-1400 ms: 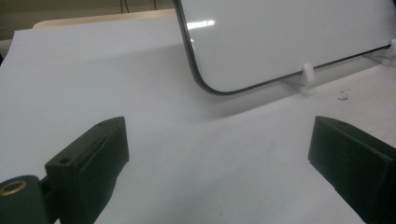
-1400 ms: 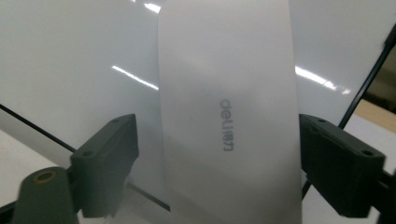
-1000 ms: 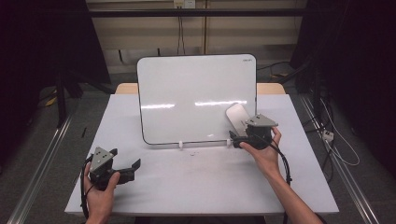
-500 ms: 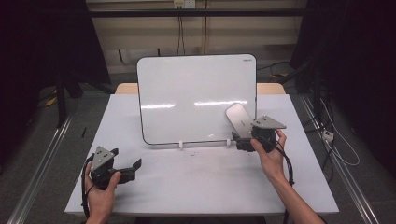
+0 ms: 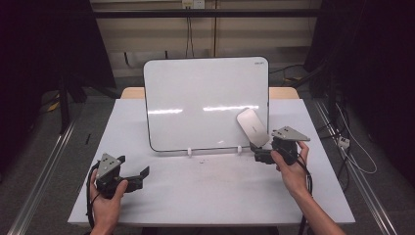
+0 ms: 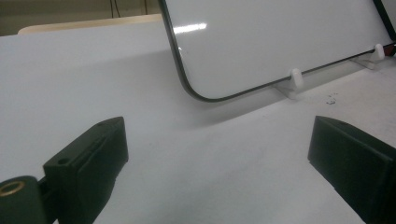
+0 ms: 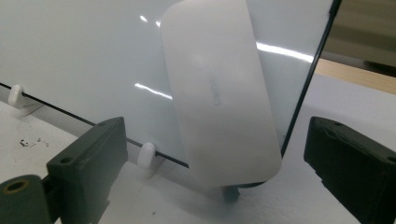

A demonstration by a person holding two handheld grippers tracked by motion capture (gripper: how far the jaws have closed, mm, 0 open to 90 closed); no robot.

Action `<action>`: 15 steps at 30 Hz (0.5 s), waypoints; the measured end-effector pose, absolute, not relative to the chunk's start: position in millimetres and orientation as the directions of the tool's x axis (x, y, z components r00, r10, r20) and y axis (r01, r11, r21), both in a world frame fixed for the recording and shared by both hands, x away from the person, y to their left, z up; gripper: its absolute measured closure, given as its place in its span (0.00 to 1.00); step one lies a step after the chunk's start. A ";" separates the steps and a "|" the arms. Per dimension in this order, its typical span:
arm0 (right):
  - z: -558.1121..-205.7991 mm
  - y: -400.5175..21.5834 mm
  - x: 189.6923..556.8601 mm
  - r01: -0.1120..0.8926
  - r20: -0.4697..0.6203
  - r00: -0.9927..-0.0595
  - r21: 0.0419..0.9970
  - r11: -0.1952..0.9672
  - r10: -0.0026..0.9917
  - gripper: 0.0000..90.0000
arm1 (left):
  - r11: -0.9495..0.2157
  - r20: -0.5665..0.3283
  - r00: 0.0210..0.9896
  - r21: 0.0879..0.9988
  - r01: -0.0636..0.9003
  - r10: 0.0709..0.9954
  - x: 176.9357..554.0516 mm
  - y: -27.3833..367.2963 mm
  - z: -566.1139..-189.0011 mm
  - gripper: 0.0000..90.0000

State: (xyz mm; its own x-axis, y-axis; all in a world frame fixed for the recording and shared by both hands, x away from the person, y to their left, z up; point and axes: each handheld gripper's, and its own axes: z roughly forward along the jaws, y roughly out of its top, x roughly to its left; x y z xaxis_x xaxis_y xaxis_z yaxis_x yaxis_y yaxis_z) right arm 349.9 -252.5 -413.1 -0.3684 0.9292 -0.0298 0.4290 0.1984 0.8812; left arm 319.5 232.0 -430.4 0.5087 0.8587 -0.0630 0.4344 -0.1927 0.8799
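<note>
Glossy whiteboard (image 5: 205, 103), rounded corners; smooth oblong eraser (image 5: 252, 127) leaning there. Both grippers' fingers spread, empty.

Little can be read here; the whiteboard (image 5: 205, 105) carries a small dark brand mark at its upper right corner in the high view, too small to make out; the white eraser (image 7: 219, 93) leaning against the board bears a faint embossed word running along its length in the right gripper view, its letters too pale and blurred to spell; the board's writing surface has no writing on it; no numbers or signs are legible.
</note>
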 end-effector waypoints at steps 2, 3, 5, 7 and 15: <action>-414.1 -253.8 347.4 0.424 -0.038 -0.364 0.883 0.202 0.931 0.08 | -0.196 -0.054 0.503 0.881 0.431 0.863 319.2 232.1 -430.0 0.05; -414.6 -254.5 345.5 0.423 -0.039 -0.362 0.883 0.201 0.931 0.08 | -0.189 -0.057 0.500 0.884 0.428 0.864 319.2 231.9 -429.9 0.05; -415.5 -256.2 342.5 0.424 -0.034 -0.359 0.884 0.196 0.933 0.08 | -0.187 -0.060 0.500 0.883 0.430 0.864 319.2 232.3 -429.7 0.05; -416.0 -258.1 339.5 0.422 -0.034 -0.358 0.885 0.195 0.933 0.08 | -0.186 -0.061 0.498 0.883 0.431 0.865 319.0 232.1 -429.9 0.05; -417.5 -266.9 325.9 0.422 -0.017 -0.338 0.891 0.168 0.941 0.09 | -0.195 -0.058 0.505 0.879 0.434 0.861 318.3 230.8 -430.5 0.05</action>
State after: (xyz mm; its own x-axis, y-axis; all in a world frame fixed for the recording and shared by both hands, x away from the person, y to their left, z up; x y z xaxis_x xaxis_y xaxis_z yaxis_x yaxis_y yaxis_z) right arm 325.9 -266.9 -417.5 -0.3384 0.9408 -0.0169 0.4216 0.1676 0.8912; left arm 318.3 230.8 -430.5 0.5050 0.8611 -0.0583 0.4342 -0.1951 0.8795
